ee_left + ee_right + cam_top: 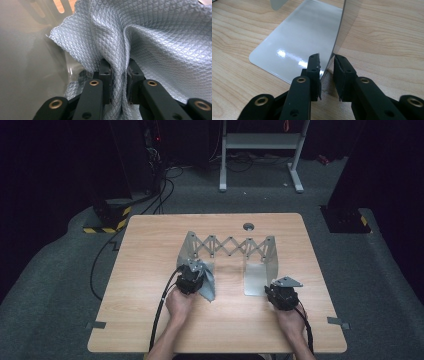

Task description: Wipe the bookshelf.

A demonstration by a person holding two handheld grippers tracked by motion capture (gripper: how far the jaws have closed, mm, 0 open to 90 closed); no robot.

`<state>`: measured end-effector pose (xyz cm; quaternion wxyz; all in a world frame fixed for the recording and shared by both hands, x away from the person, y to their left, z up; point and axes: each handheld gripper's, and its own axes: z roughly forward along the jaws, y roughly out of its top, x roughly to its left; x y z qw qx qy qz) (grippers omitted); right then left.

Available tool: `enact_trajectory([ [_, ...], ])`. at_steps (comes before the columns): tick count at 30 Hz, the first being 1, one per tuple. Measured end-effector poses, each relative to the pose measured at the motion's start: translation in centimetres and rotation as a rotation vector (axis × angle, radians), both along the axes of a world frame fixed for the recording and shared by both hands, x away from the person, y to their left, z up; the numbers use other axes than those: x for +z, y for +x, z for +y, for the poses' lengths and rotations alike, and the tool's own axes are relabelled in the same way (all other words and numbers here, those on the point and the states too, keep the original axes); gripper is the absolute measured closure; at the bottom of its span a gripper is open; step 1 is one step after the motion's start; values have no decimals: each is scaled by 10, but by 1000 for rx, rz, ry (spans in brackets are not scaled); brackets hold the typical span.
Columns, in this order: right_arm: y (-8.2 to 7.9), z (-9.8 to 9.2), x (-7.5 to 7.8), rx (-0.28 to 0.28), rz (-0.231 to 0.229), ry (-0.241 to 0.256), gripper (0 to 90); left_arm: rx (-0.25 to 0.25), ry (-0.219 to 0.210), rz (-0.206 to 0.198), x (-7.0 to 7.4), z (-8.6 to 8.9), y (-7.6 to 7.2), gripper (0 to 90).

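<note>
Left gripper (119, 72) pinches the soft, limp cloth (155, 40); right gripper (327, 67), jaws slightly apart, straddles the stiff rack (260, 251) wall at three o'clock.

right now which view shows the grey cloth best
The left gripper view: the grey cloth is close up, its diamond weave sharp, a fold pinched between the left tool jaws. The high view shows it small, hanging by the metal rack at the left tool. The right gripper view looks at the rack's plate and the table.
</note>
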<state>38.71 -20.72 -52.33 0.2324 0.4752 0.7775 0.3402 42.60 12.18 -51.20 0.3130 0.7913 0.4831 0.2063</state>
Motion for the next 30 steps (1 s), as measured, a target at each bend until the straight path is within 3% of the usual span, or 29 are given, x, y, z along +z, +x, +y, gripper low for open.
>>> enact_trajectory([
  [11,0,0,0,0,0,0,756,-30,-6,1,0,-13,12,779],
  [20,0,0,0,0,0,0,756,2,6,3,0,0,8,779],
  [30,0,0,0,1,0,0,756,-3,-5,5,0,-12,20,778],
])
